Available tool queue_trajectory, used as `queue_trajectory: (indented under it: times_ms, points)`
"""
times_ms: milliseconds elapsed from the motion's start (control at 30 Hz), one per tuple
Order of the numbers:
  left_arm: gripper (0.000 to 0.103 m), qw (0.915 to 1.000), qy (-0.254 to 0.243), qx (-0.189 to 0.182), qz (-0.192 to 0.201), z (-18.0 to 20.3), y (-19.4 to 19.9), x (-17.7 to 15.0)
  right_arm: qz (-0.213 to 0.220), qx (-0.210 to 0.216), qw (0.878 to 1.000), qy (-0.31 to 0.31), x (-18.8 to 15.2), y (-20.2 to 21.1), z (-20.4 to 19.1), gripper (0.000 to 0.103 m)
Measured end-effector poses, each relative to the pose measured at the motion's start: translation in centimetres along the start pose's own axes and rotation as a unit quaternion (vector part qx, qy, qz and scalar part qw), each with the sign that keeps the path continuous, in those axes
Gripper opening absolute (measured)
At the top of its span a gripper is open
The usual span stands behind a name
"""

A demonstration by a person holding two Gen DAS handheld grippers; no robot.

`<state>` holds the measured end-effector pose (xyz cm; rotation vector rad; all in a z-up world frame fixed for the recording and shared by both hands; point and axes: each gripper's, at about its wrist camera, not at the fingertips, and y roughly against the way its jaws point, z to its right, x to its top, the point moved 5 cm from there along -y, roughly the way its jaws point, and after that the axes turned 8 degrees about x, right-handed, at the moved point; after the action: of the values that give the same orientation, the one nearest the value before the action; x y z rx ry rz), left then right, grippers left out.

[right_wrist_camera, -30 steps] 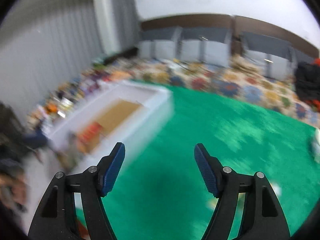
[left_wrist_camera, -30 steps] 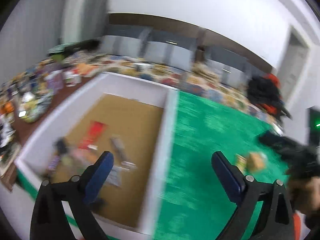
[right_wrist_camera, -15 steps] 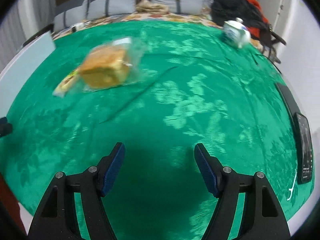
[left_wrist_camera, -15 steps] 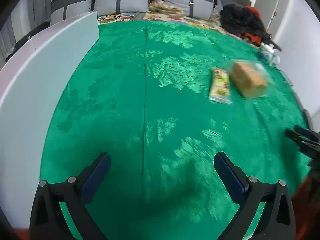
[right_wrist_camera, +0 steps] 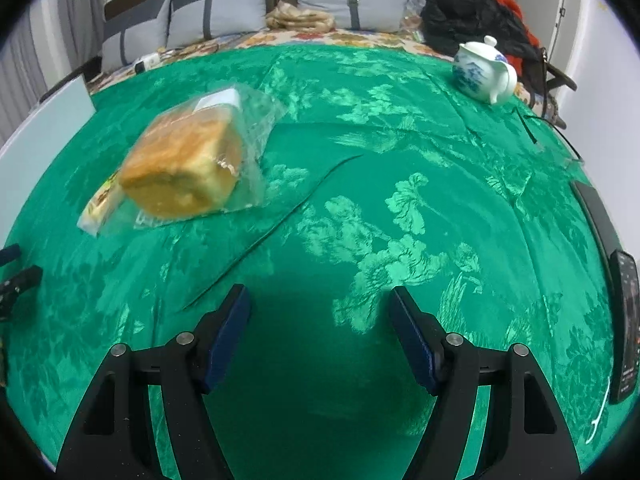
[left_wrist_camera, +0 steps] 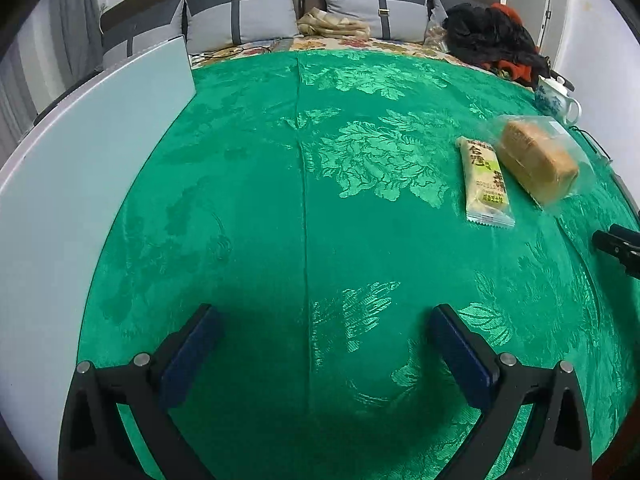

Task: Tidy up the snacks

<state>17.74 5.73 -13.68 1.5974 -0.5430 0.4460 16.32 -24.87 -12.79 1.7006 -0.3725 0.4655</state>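
A loaf of bread in a clear bag (left_wrist_camera: 538, 160) lies on the green tablecloth (left_wrist_camera: 280, 200), with a yellow-green snack packet (left_wrist_camera: 484, 180) touching its left side. My left gripper (left_wrist_camera: 324, 320) hangs open over bare cloth, well short and left of both. In the right wrist view the bread (right_wrist_camera: 184, 168) sits ahead to the left and hides most of the packet (right_wrist_camera: 100, 200). My right gripper (right_wrist_camera: 320, 300) is over bare cloth with its jaws opening and nothing between them. Each gripper's tip shows at the edge of the other's view.
A white box wall (left_wrist_camera: 92, 160) runs along the left of the cloth. A blue-and-white teapot (right_wrist_camera: 480, 70) stands at the far right. A dark phone (right_wrist_camera: 628, 320) lies by the right edge. Cushions and dark clothing sit behind the table.
Both views swung down and right from the white box to the green cloth. Over the last half second both grippers edged closer to the bread and packet.
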Motion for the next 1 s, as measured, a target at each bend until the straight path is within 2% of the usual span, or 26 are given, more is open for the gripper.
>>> queue_trajectory:
  times_ms: [167,367,1000]
  points:
    - [0.103,1.0,0.0,0.0,0.001,0.01,-0.06,0.02,0.015,-0.001,1.0,-0.004,-0.04,-0.17,0.61,0.086]
    - [0.103,1.0,0.0,0.0,0.001,0.07,-0.08,0.06,0.013,-0.005,1.0,-0.006,0.06,-0.25,0.73,0.088]
    - [0.103,1.0,0.0,0.0,0.001,0.06,-0.06,0.08,0.013,-0.004,1.0,-0.007,0.14,-0.4,0.97,0.089]
